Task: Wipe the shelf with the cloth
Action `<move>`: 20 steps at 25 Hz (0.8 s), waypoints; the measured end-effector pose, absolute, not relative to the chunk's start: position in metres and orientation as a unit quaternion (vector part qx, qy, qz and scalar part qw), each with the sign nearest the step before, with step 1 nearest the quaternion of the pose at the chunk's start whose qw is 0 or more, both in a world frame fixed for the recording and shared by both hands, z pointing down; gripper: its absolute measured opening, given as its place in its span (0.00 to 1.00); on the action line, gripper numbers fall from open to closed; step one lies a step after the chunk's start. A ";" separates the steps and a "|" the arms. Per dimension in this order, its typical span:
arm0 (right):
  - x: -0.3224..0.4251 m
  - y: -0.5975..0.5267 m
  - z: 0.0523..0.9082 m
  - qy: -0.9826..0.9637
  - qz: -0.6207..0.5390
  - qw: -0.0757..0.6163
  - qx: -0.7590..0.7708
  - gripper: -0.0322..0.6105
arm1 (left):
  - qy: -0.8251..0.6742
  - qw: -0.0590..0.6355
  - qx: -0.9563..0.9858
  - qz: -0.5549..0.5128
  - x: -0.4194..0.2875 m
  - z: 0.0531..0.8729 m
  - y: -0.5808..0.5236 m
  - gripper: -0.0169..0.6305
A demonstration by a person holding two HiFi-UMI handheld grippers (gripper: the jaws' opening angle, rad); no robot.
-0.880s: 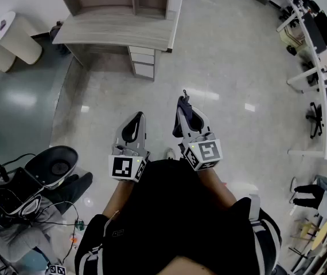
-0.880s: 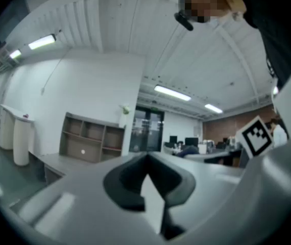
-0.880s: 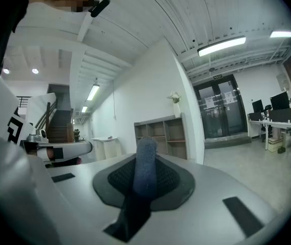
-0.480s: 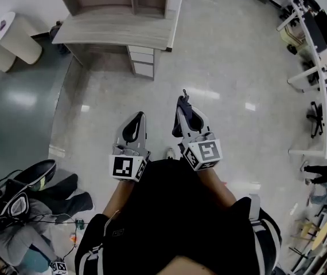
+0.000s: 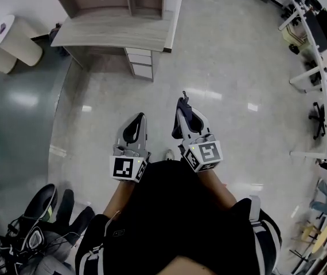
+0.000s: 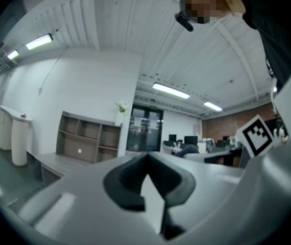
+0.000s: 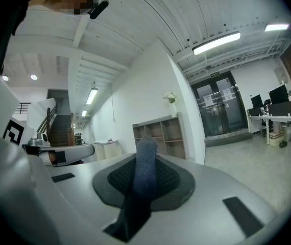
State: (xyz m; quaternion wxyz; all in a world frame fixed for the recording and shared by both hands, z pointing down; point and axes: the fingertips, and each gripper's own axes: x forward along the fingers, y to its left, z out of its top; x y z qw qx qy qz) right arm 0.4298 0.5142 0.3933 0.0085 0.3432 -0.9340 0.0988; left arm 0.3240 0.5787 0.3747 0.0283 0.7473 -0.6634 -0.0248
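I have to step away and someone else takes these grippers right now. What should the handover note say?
Left gripper: jaws together, nothing in them, held in front of the body.
Right gripper: shut on the dark blue cloth, beside the left one.
Shelf: ahead across the open floor, on the grey desk by the wall; too far to touch from here.
Done: cloth is in hand.
Left: walk over and wipe the shelf.
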 end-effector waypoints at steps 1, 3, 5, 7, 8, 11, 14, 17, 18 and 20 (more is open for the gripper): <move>0.428 0.507 0.397 -0.934 0.101 0.010 0.342 0.13 | -0.663 0.029 0.747 -0.024 0.322 0.377 0.571 0.03; 0.421 0.491 0.406 -0.934 0.105 0.011 0.340 0.13 | -0.664 0.031 0.747 -0.022 0.317 0.385 0.555 0.03; 0.417 0.479 0.412 -0.936 0.108 0.010 0.335 0.13 | -0.666 0.032 0.745 -0.017 0.314 0.392 0.545 0.03; 0.420 0.472 0.412 -0.939 0.107 0.007 0.328 0.13 | -0.673 0.032 0.739 -0.010 0.316 0.395 0.542 0.03; 0.421 0.468 0.412 -0.940 0.106 0.006 0.324 0.13 | -0.677 0.032 0.736 -0.007 0.318 0.395 0.541 0.03; 0.419 0.457 0.413 -0.942 0.108 0.008 0.317 0.13 | -0.687 0.038 0.726 -0.003 0.316 0.397 0.540 0.03; 0.409 0.444 0.414 -0.941 0.113 0.009 0.319 0.13 | -0.689 0.048 0.723 -0.004 0.304 0.401 0.526 0.03; 0.391 0.424 0.418 -0.939 0.110 0.013 0.325 0.13 | -0.683 0.051 0.728 -0.010 0.287 0.407 0.503 0.03; 0.385 0.417 0.420 -0.938 0.109 0.015 0.328 0.13 | -0.680 0.053 0.731 -0.012 0.281 0.410 0.495 0.03; 0.371 0.403 0.422 -0.936 0.108 0.017 0.335 0.13 | -0.673 0.056 0.737 -0.016 0.268 0.413 0.478 0.03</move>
